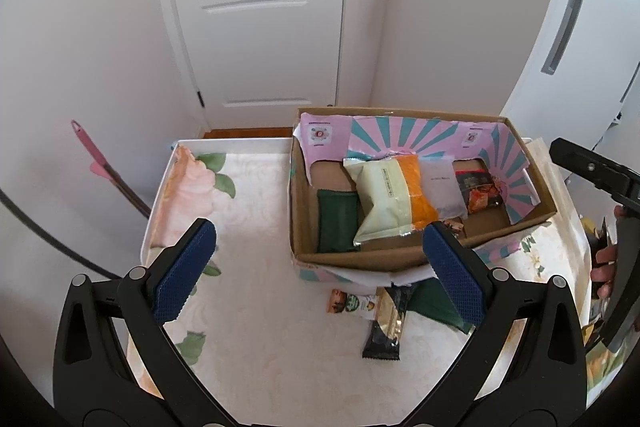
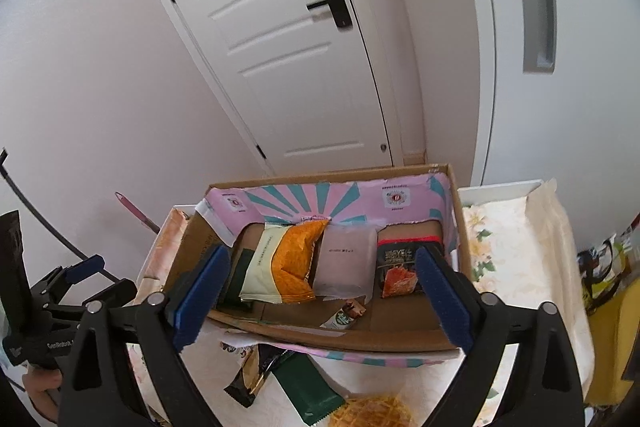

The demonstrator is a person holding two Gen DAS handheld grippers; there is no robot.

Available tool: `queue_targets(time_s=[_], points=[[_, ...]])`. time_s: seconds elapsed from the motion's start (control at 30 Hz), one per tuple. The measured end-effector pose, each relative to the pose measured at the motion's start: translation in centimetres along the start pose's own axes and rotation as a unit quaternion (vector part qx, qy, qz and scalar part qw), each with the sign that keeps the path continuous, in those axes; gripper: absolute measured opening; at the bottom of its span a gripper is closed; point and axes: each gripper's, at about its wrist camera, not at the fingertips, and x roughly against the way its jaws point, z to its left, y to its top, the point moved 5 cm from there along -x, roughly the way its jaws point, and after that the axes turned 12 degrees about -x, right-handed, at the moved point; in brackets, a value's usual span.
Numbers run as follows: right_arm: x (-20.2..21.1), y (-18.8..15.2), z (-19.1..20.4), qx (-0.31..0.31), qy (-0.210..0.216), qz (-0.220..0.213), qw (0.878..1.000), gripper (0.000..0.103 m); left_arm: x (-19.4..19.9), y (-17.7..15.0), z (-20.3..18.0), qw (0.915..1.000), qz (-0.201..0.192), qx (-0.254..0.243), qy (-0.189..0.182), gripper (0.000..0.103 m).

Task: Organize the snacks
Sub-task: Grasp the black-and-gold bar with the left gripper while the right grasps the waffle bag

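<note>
- a white door and walls stand behind the floral-covered desk (image 1: pixel 256 307), where the cardboard box (image 2: pixel 320 335) already holds several snacks.
- both my pairs of fingers are released and empty: left gripper (image 1: pixel 320 267), right gripper (image 2: pixel 320 291).
- loose packets wait just in front of the box: the dark bar (image 1: pixel 386 331) and green packet (image 2: pixel 308 387), long axes running toward me.
- i judge my right nearer the green packet.

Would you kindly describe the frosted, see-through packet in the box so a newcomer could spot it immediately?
Start at the open cardboard box with pink-and-teal striped lining standing on the floral-covered table. Snack packets lie in a row inside it; the frosted translucent packet sits between the cream-and-orange bag and the black-and-red packet. It alone is pale, nearly blank and see-through.
</note>
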Motion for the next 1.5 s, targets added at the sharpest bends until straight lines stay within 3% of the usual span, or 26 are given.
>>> queue_targets(time_s=[0.4,0.77,1.1,1.37,1.5], points=[[4.3,-1.5,-0.7,0.03,0.0,-0.021,0.999,0.103,2.7,-2.5,-2.7,0.9999,-0.002,-0.007,-0.007,0.103],[6.8,-5.6,-2.0,0.093,-0.054,-0.027,0.994,0.103,0.6,-7.0,-6.3,0.9985,0.029,0.0,-0.047,0.103],[4.4,-11.5,-5.0,0.089,-0.057,0.034,0.994,0.103,-3.9,-10.4,-8.5,0.9957,0.059,-0.004,-0.072,0.102],[1.8,-14.7,-6.5,0.075,-0.073,0.058,0.993,0.103,-8.4,-12.0,-10.0,0.9922,0.078,-0.042,-0.087,0.084],[0.0,-15.9,-6.7,0.074,-0.076,0.07,0.992,0.103,-9.6,-12.7,-10.4,0.9909,0.083,-0.058,-0.088,0.08]])
